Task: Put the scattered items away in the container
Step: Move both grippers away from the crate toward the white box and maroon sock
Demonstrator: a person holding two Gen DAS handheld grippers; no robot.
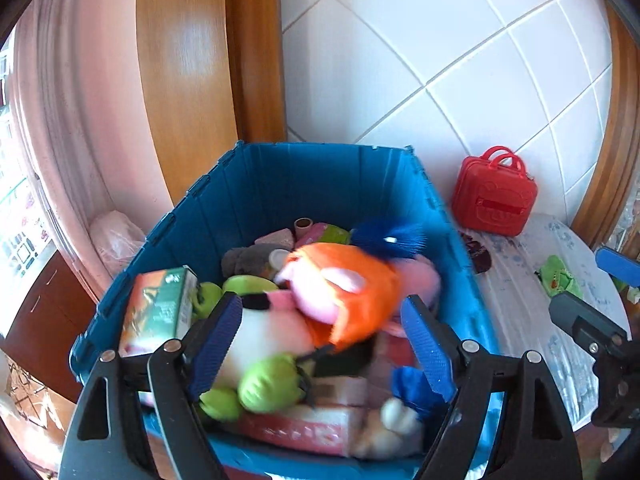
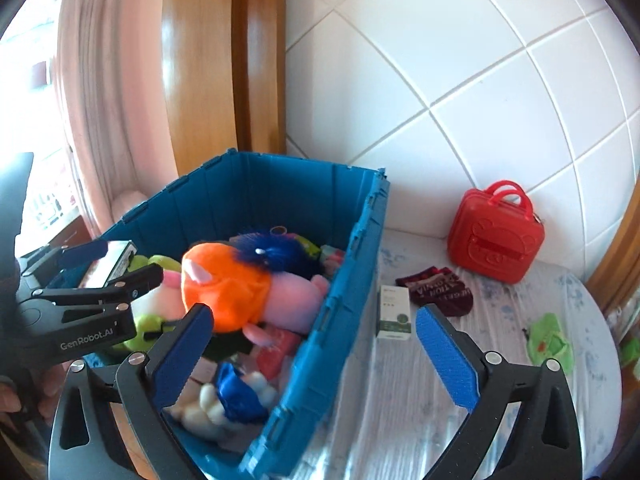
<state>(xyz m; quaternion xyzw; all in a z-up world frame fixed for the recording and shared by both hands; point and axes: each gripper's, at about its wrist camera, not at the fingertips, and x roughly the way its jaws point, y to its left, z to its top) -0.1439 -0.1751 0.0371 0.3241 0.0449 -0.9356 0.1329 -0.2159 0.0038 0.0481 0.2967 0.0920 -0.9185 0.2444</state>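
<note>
Both the left hand-held gripper (image 1: 320, 344) and the right hand-held gripper (image 2: 316, 354) gape empty, the orange plush (image 2: 224, 284) lies in the bin (image 2: 352, 280), so next comes the box (image 2: 394, 312) on the bench (image 2: 500, 360).

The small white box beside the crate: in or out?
Out. The white box lies on the table just outside the blue crate, near the socks.

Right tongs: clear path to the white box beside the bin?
Probably yes. The right tongs are open and empty, the white box lies flat on the table just ahead between the fingers, right of the bin wall. Nothing lies on it; the socks sit behind.
</note>
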